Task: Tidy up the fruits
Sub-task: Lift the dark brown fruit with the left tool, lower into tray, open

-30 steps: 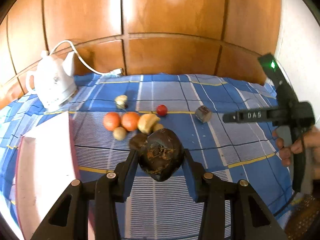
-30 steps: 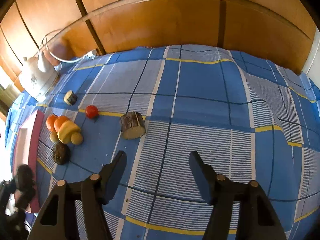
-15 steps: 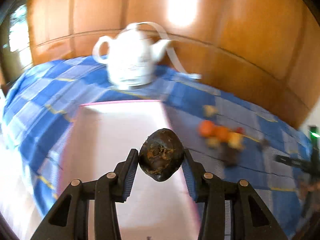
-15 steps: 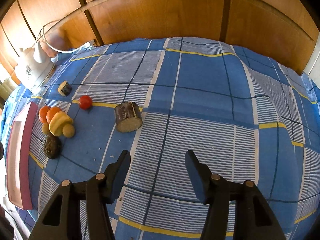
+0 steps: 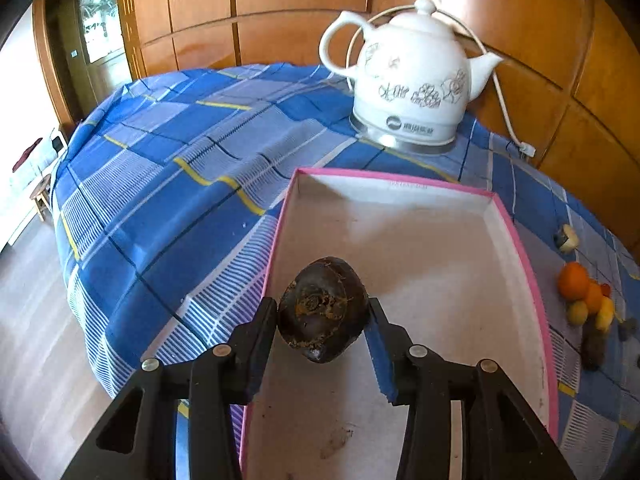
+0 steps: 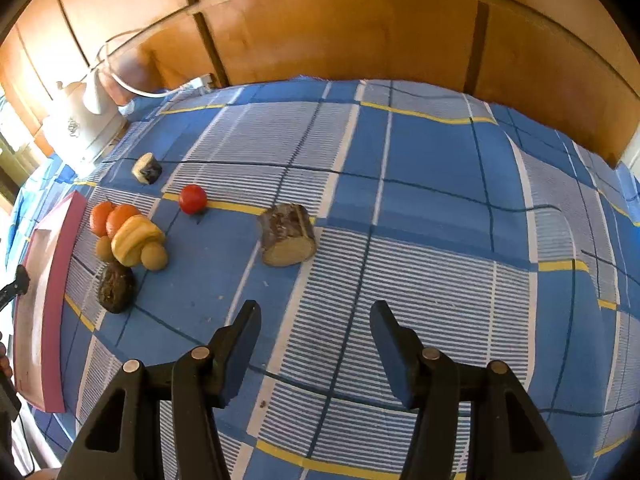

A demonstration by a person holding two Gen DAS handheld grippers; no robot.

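My left gripper (image 5: pixel 322 320) is shut on a dark brown rough fruit (image 5: pixel 323 314) and holds it over the near left part of a pink-rimmed white box (image 5: pixel 440 248). The box (image 6: pixel 60 256) also shows at the left edge of the right wrist view. Beside it lie two orange fruits (image 6: pixel 110 218), a yellow fruit (image 6: pixel 134 240), two small tan fruits (image 6: pixel 154 256) and another dark brown fruit (image 6: pixel 116 286). A red fruit (image 6: pixel 193 199) and a brown cut piece (image 6: pixel 287 235) lie further right. My right gripper (image 6: pixel 316 336) is open and empty above the cloth.
A white electric kettle (image 5: pixel 412 76) with a cord stands behind the box against the wooden wall. A small cut piece (image 6: pixel 147 168) lies near it. The blue checked cloth (image 6: pixel 440 220) covers the table; its left edge drops to the floor (image 5: pixel 36 320).
My left gripper has swung left with the dark fruit, from over the fruit pile to over the box. My right gripper has drifted slightly closer to the brown cut piece, still open.
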